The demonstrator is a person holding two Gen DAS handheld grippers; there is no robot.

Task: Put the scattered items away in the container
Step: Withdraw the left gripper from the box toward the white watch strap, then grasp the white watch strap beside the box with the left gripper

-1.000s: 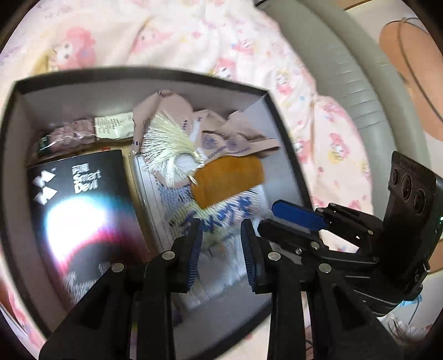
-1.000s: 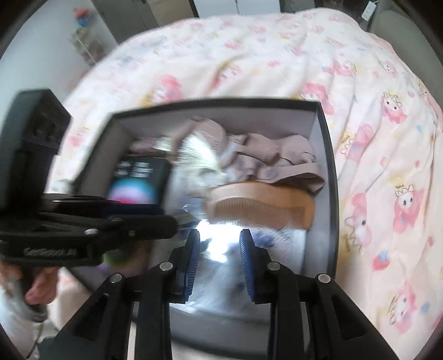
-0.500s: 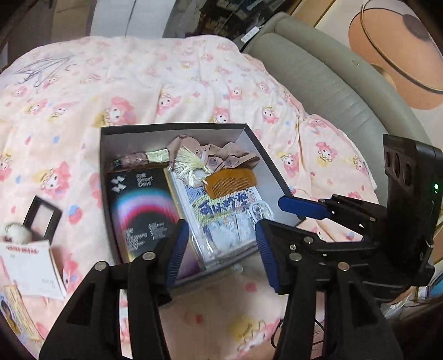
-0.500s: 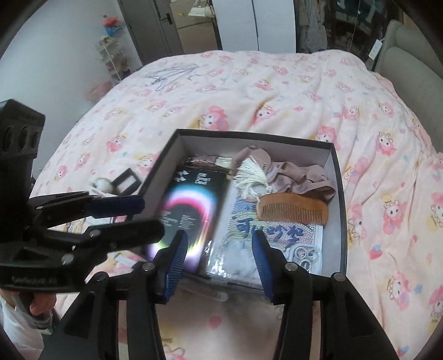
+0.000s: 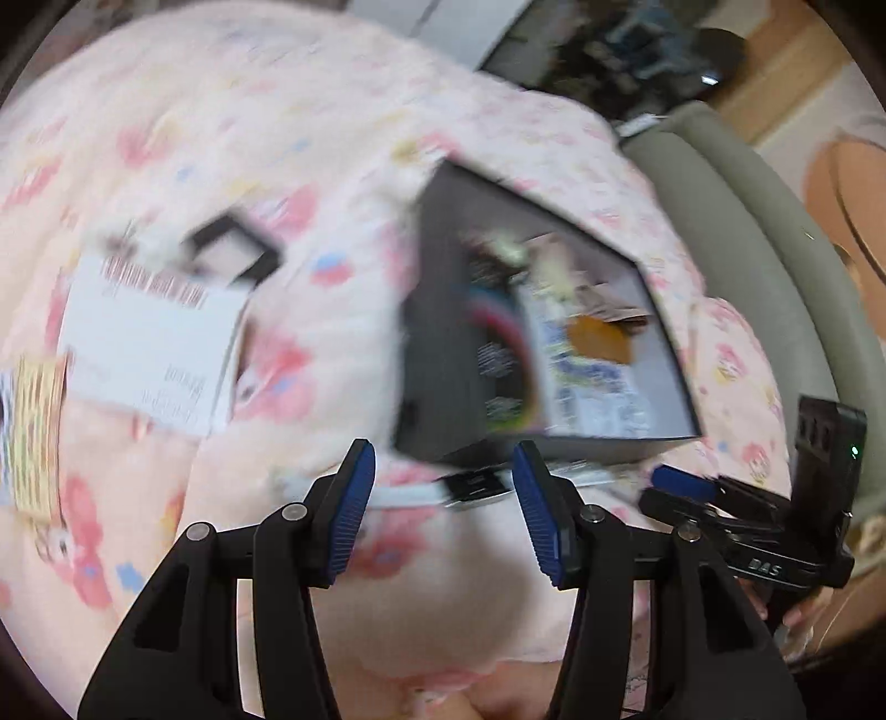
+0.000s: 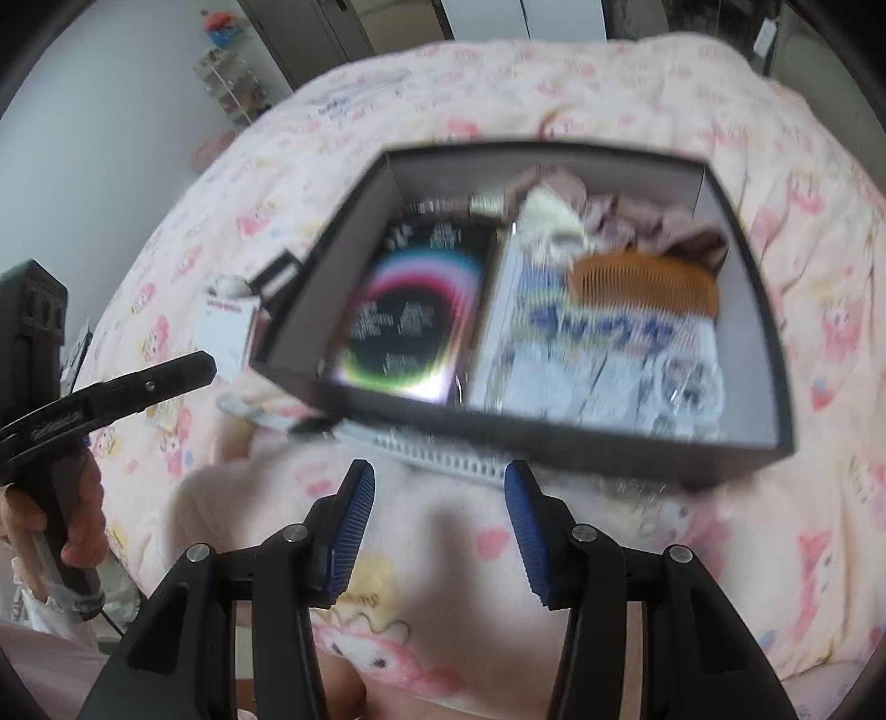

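A dark open box [image 6: 772, 354] lies on a pink patterned bedspread [image 6: 421, 598]. It holds a black Smart Devil package [image 6: 412, 315], a blue-printed packet [image 6: 598, 354], a wooden comb [image 6: 645, 282] and beige cloth [image 6: 653, 221]; it also shows in the left wrist view [image 5: 443, 354]. My left gripper [image 5: 443, 515] is open and empty, near the box's front corner. My right gripper [image 6: 437, 531] is open and empty, in front of the box. A white card [image 5: 144, 343], a small black frame [image 5: 232, 255] and a yellow packet [image 5: 30, 426] lie on the bed left of the box.
A flat white and black item [image 6: 421, 448] lies against the box's near wall. A grey padded headboard [image 5: 775, 266] runs along the right. A wall and doors [image 6: 310, 27] stand beyond the bed. The left view is motion-blurred.
Both grippers have drawn back out of the box and their jaws have opened wide. The left gripper has swung left, bringing the card and frame into view.
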